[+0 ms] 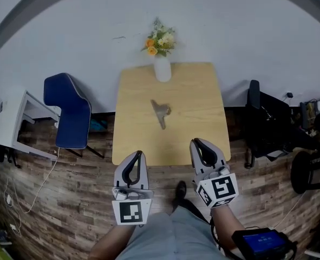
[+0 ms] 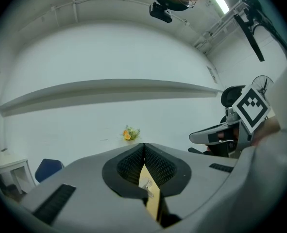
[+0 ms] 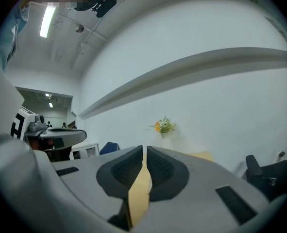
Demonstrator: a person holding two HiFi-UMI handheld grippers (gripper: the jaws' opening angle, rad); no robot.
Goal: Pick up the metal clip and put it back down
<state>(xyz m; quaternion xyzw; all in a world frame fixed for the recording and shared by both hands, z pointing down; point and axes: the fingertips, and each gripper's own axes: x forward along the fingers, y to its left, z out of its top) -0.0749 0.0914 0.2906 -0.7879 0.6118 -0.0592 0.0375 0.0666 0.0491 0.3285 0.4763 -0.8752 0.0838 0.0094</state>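
The metal clip [image 1: 161,112] lies flat near the middle of the light wooden table [image 1: 197,129]. Both grippers hang short of the table's near edge, apart from the clip. My left gripper [image 1: 140,154] is shut, its pads meeting at the tip with nothing between them. My right gripper [image 1: 194,142] is likewise shut and empty. In the left gripper view the jaws [image 2: 143,147] touch, and the clip [image 2: 147,184] shows as a small shape on the table through the slit below them. In the right gripper view the jaws [image 3: 144,150] leave only a thin slit showing table [image 3: 141,188].
A white vase with orange flowers [image 1: 161,64] stands at the table's far edge by the wall. A blue chair [image 1: 69,110] and a white desk [image 1: 11,121] are to the left, a black chair [image 1: 265,124] to the right. The floor is wood planks.
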